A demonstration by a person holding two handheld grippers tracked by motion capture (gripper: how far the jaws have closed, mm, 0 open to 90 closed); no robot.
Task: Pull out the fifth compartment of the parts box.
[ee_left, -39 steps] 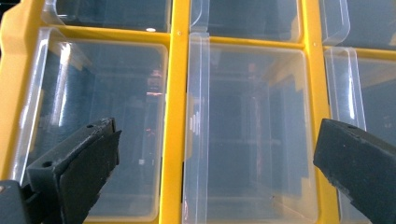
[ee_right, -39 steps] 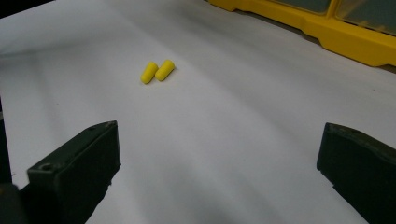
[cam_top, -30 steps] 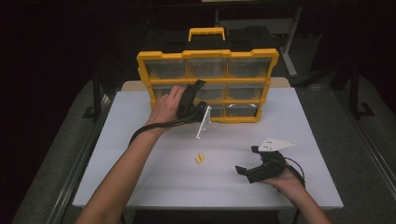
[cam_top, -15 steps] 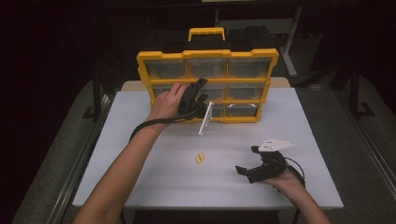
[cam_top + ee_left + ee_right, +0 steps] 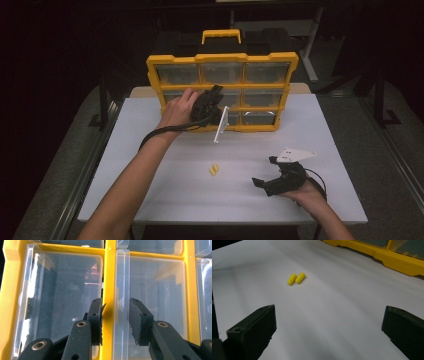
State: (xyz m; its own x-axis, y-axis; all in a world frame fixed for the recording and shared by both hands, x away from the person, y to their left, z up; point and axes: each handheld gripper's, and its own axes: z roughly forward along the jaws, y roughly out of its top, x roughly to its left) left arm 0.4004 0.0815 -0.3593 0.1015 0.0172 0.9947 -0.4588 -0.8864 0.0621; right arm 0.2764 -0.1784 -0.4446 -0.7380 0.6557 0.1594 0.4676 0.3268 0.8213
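Observation:
A yellow organizer [image 5: 220,58] with clear drawers stands upright at the back of the white table [image 5: 150,150]. My left gripper [image 5: 216,93] is held against its middle row. In the left gripper view its jaws [image 5: 115,312] have just been closing around the upright clear handle [image 5: 122,290] of a drawer, beside a yellow divider [image 5: 109,277]. A small gap still shows by the left pad [image 5: 98,315]. My right gripper [image 5: 264,170] rests open at the front right. Two yellow earplugs [image 5: 214,170] lie on the table ahead of it [image 5: 296,278], well beyond its jaws [image 5: 329,315].
The organizer's yellow base [image 5: 397,263] runs along the far side in the right gripper view. A black case [image 5: 270,40] sits behind the organizer. Dark floor and metal frames surround the table.
My left gripper has edged closer to the organizer's front, onto a middle-row drawer. The right hand and the earplugs have stayed where they were.

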